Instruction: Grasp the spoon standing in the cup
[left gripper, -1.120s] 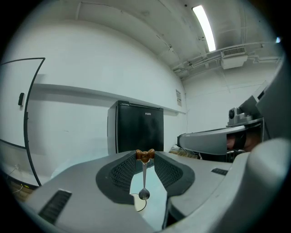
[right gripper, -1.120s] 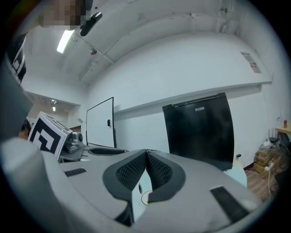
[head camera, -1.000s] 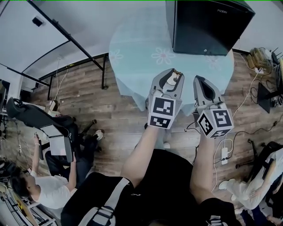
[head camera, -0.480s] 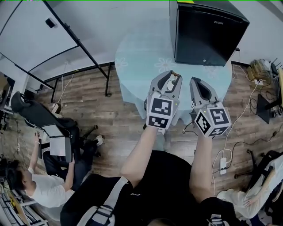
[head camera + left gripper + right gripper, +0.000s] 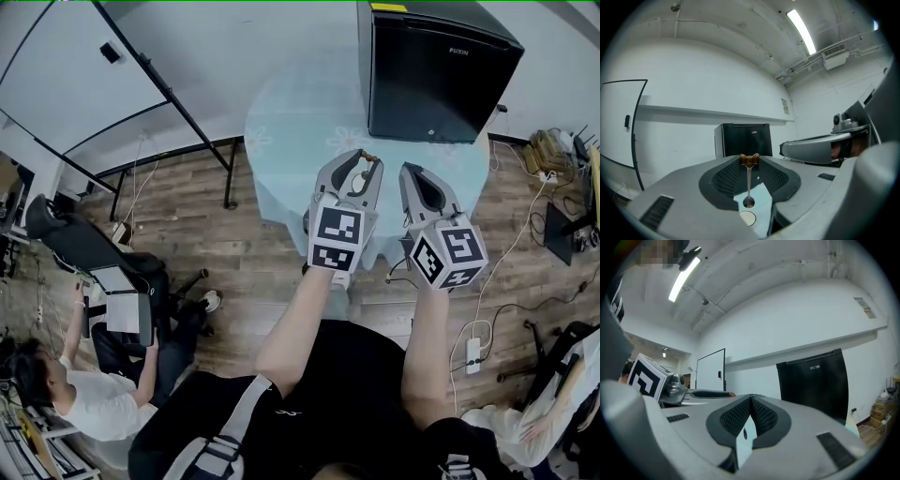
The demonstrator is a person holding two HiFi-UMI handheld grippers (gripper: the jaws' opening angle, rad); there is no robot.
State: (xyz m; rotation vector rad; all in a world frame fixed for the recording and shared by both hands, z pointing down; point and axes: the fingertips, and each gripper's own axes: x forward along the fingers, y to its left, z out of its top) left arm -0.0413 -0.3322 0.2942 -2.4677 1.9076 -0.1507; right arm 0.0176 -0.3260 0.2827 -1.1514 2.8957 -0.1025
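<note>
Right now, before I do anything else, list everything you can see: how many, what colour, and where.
table: one, round, pale blue flowered cloth, ahead of the grippers
fridge: one, black, table's far right side
whiteboard: one, white, black frame, far left
office chair: one, black, wood floor, left
seated person: one, white top, lower left
power strip: one, white, floor, right
spoon: one, silver with brown bow end, between the left gripper's jaws
pale round thing: one, below the spoon's bowl; maybe the cup
left gripper: grey, shut on the spoon
right gripper: grey, jaws together, empty
</note>
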